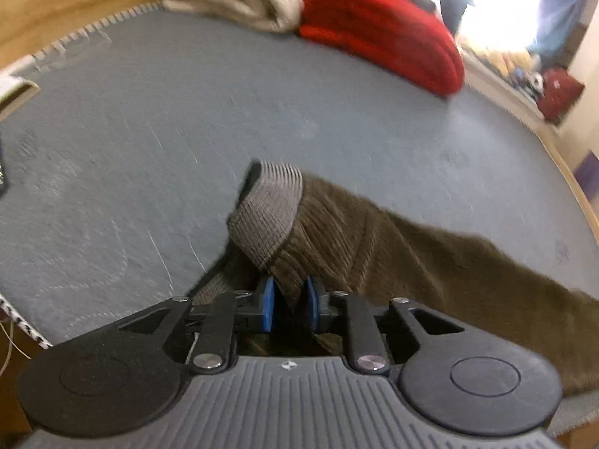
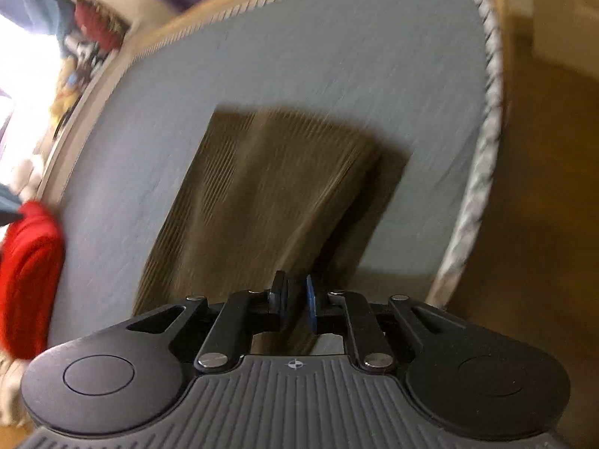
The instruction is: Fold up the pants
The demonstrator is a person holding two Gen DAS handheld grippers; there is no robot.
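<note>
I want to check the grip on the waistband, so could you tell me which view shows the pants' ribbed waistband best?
The left wrist view: the grey ribbed waistband rises from between the left gripper pads. The right wrist view shows only brown corduroy pants, blurred, with no waistband.

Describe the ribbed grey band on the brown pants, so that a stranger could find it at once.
Start from the blue-grey mattress. The brown corduroy pants lie on it, and the left gripper pinches their near end. The ribbed grey band rises just above that gripper: paler and finer ribbed than the corduroy beside it.
</note>
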